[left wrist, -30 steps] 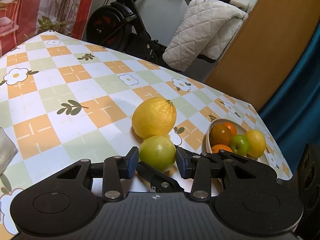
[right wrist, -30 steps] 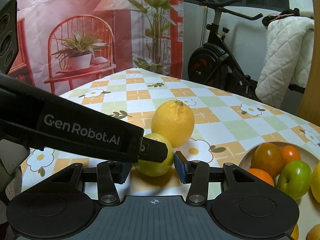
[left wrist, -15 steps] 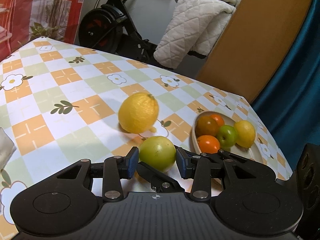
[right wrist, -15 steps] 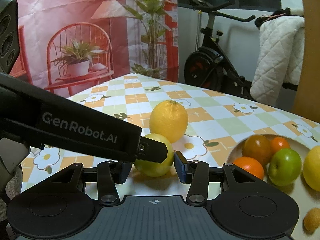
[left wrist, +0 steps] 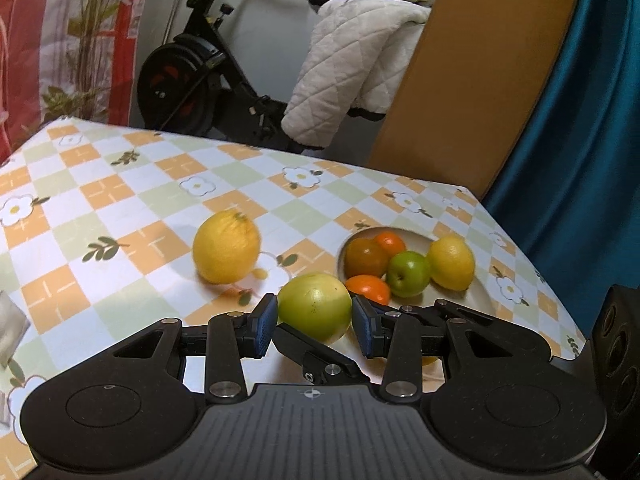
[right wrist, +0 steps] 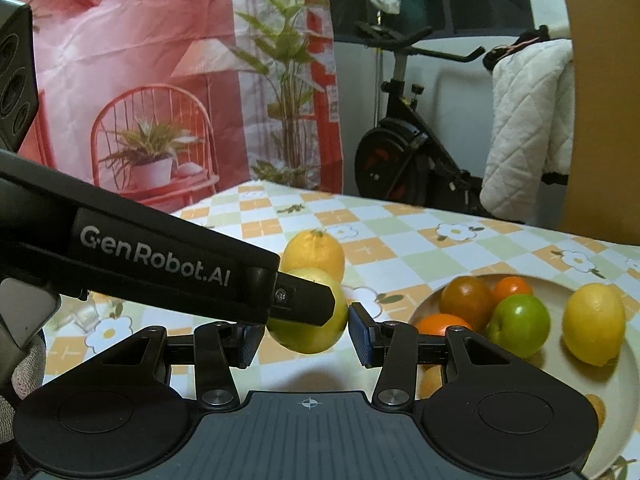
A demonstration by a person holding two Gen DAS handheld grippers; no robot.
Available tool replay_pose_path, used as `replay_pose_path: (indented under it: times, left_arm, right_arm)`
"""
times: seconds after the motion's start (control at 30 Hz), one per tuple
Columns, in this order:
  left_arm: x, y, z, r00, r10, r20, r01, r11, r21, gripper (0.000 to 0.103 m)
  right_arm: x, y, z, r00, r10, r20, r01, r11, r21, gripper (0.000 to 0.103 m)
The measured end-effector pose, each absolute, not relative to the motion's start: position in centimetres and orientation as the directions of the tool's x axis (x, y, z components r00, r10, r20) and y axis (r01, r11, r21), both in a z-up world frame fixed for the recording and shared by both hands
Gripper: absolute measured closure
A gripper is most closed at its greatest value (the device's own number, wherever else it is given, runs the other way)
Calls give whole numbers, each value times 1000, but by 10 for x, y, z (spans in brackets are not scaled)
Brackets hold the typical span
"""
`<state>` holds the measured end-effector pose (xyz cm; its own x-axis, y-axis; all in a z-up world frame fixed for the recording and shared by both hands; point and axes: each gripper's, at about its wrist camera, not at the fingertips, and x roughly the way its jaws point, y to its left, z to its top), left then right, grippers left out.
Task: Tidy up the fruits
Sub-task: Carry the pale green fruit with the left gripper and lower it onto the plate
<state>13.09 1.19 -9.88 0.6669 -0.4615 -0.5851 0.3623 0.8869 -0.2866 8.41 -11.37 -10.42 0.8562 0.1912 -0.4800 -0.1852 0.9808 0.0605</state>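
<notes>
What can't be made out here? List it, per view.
- Right wrist view: part of the yellow-green fruit, covered by the left hand-held gripper.
- Left wrist view: large yellow citrus, motion-blurred.
- Right wrist view: bowl, cut off at the frame's right edge.

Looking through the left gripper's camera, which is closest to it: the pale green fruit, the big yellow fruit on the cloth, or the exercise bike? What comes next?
1. Pale green fruit: between the left gripper's pads.
2. Big yellow fruit: on the tablecloth, ahead and left.
3. Exercise bike: beyond the table's far edge.
</notes>
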Motion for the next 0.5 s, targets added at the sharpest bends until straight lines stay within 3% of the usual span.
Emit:
replay_pose_path:
  times: [0.5]
  left_arm:
    - [142, -55, -83, 609, -530, -589, 489, 837, -247, 60]
  right_arm:
    - [61, -179, -89, 898, 69, -434, -35, 996, 87, 61]
